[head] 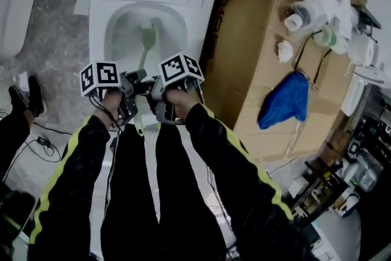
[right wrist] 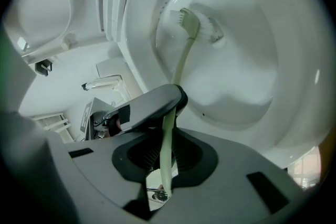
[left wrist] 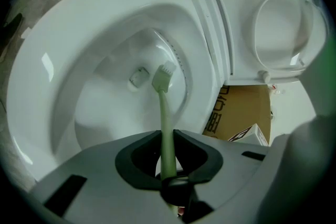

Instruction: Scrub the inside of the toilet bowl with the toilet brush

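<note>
The white toilet bowl (head: 116,21) is open in front of me, seat and lid raised. A pale green toilet brush (head: 148,36) reaches down into it, with its head against the far inner wall by the outlet. Both grippers clamp its thin handle side by side above the bowl's front rim: my left gripper (head: 133,84) and my right gripper (head: 154,87). In the left gripper view the handle (left wrist: 167,139) runs between the shut jaws of that gripper (left wrist: 167,136) up to the brush head (left wrist: 164,77). My right gripper (right wrist: 165,136) grips the handle lower, and the brush head (right wrist: 188,21) touches the bowl wall.
A large cardboard box (head: 256,70) stands right of the toilet, carrying a blue cloth (head: 286,101), white tubes and wrapped parts. Another person's shoes (head: 27,95) and cables lie on the floor at left. The raised seat (left wrist: 283,23) stands behind the bowl.
</note>
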Tool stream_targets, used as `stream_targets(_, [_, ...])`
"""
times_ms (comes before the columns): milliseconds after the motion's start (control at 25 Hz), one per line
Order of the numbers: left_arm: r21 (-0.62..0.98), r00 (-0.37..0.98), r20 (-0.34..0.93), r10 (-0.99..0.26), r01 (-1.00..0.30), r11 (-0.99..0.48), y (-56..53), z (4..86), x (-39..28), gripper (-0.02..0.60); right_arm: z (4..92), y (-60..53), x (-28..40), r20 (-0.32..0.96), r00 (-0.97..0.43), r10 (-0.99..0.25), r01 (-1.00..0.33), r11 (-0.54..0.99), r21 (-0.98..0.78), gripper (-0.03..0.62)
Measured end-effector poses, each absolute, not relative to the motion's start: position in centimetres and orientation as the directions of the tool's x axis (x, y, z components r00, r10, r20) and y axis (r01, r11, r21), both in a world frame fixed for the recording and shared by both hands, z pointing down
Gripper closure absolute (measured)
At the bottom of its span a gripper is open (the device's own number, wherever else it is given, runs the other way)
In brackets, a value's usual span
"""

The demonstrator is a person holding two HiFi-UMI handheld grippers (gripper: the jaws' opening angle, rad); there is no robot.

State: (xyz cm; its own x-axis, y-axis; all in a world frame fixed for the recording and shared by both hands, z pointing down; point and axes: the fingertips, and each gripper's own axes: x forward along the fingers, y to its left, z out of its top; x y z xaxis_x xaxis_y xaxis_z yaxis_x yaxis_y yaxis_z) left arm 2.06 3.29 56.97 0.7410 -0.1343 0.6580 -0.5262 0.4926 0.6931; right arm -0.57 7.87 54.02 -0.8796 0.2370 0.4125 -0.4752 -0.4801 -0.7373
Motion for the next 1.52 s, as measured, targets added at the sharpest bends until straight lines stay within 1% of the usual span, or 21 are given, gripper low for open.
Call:
stream_targets(240, [0.701,0.752,0.646,-0.131,-0.516,0.492,4.7,53.0,2.0,0.505,50.0,9.2,-0.6,0.425,-0.875,0.233,-0.484,-0.469,-0.739,0.536])
stream_targets(640, [0.734,0.779,0.616,-0.115,-0.514,0.443,6.5,43.2,2.1,0.505,40.5,11.1,-0.7,0.449,-0.871,0.199,-0.49,-0.425,-0.761,0.536])
stream_targets(800, [0.75,0.787,0.601,-0.141,-0.494,0.439,6.2,39.7,1.7,0.505,37.1,10.8,-1.1,0.456,-0.875,0.161,-0.479,-0.42,-0.771,0.536])
stream_targets(1120, [0.785,0.803,0.567,-0.182,-0.461,0.413,6.0,30.6,0.8,0.505,28.3,10.7,-2.0,0.443,-0.887,0.133,-0.458,-0.378,-0.804,0.536])
stream_targets(1240, [0.785,0.803,0.565,-0.19,-0.454,0.421,7.2,26.2,-1.2,0.505,23.8,11.9,-3.8,0.43,-0.89,0.152,-0.454,-0.383,-0.804,0.536])
stream_targets(1360, [0.795,0.796,0.562,-0.223,-0.447,0.41,7.8,21.4,-3.7,0.505,18.9,12.7,-6.1,0.429,-0.883,0.193,-0.47,-0.326,-0.82,0.536])
stream_targets(1440, [0.808,0.794,0.553,-0.254,-0.436,0.396,8.7,20.2,-4.4,0.505,17.8,13.6,-6.7,0.442,-0.872,0.21,-0.487,-0.279,-0.828,0.536])
stream_targets(1520, [0.82,0.792,0.542,-0.281,-0.423,0.386,9.2,20.7,-4.5,0.505,18.0,14.2,-6.5,0.456,-0.863,0.218,-0.501,-0.247,-0.83,0.536])
